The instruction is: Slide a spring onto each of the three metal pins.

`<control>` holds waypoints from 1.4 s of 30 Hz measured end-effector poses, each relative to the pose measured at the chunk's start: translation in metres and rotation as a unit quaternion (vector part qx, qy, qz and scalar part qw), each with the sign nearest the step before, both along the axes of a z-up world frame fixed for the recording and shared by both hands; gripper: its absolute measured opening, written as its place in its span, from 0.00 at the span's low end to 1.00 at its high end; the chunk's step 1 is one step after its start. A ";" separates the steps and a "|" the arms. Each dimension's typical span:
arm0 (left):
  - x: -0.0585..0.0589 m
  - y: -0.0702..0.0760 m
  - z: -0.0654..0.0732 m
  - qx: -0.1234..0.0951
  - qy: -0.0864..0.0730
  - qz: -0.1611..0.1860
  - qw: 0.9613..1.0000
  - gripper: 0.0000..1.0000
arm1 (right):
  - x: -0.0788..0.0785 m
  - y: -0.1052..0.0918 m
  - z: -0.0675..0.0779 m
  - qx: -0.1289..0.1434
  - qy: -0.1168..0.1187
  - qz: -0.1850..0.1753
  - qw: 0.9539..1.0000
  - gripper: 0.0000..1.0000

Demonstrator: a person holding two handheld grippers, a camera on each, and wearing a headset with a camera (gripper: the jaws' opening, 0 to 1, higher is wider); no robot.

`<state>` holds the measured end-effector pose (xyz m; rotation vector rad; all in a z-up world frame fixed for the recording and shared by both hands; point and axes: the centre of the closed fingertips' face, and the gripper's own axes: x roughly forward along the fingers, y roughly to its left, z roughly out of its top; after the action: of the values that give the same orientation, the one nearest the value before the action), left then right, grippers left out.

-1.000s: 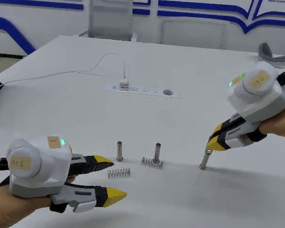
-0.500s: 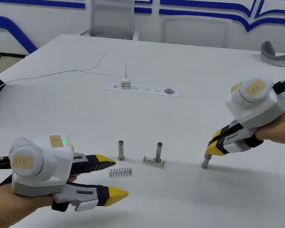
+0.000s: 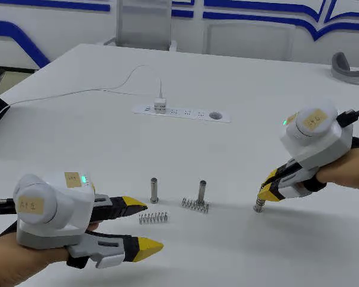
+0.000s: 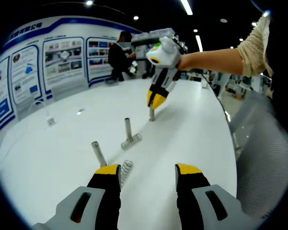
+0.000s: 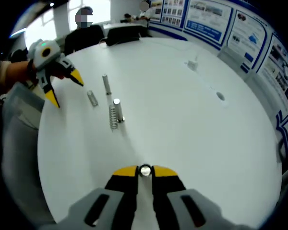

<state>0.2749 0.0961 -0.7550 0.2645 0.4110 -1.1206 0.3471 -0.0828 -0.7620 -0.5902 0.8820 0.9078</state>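
Right gripper (image 5: 145,171) jaws drawn narrow, pinching the head of the right pin (image 3: 259,205); left gripper (image 4: 148,168) jaws spread wide, holding nothing.
Right pin had its foot on the table (image 3: 257,89), well apart from the other two; could not tell whether a spring sat on it. Just ahead of the left gripper's jaws, one spring (image 3: 152,217) lay flat near the foot of the left pin (image 3: 154,190). Second spring (image 3: 195,205) lay flat just beside the foot of the middle pin (image 3: 201,191); touching or not, could not tell. Both pins stood upright and bare. Farther back, power strip (image 3: 182,112) with a white plug, its cable (image 3: 78,92) running off left.
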 end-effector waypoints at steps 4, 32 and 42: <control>-0.001 0.000 0.000 0.001 0.001 -0.001 1.000 0.46 | -0.002 -0.001 -0.005 -0.002 0.006 -0.002 1.000 0.12; -0.002 -0.003 -0.001 -0.002 0.001 -0.002 1.000 0.46 | -0.003 -0.001 -0.017 -0.011 0.011 0.000 1.000 0.18; -0.001 -0.002 0.001 -0.004 0.000 -0.001 1.000 0.46 | -0.004 0.002 -0.002 -0.008 -0.013 0.007 1.000 0.22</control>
<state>0.2742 0.0940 -0.7545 0.2585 0.4056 -1.1229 0.3433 -0.0808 -0.7641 -0.6212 0.8633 0.9038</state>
